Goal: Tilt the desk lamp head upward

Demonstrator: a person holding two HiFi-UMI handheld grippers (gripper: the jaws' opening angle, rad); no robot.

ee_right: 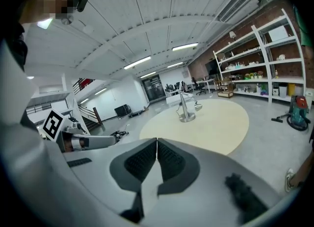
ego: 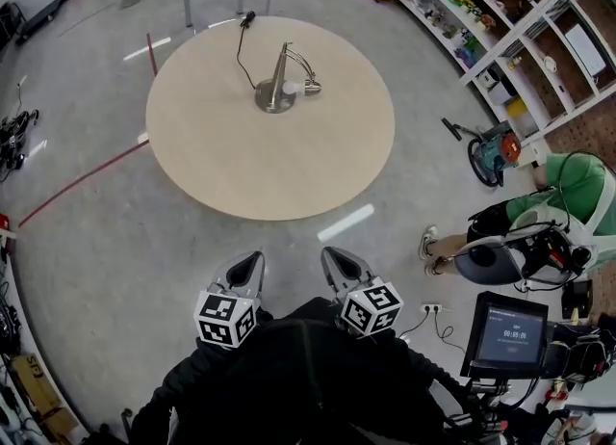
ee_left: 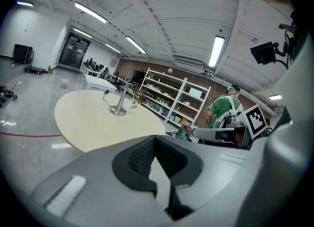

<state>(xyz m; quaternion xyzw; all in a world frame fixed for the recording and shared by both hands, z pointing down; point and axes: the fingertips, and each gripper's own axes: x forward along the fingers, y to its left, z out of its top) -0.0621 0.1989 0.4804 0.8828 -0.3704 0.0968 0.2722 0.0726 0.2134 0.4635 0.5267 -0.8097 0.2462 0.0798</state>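
Round and pale, the table (ego: 269,159) fills the middle of my head view, and the desk lamp (ego: 279,89) stands on its far half, its lamp head (ego: 310,87) on the side toward the shelving (ego: 500,29) and its cord (ego: 241,53) running to the far edge. Well short of the table, I hold the left gripper (ego: 252,260) and right gripper (ego: 332,255) side by side, both with jaws closed on nothing.

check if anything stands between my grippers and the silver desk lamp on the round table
Nothing visible does. The silver metal desk lamp stands on the round beige table; only bare tabletop and grey floor lie between it and the shut left gripper and right gripper.
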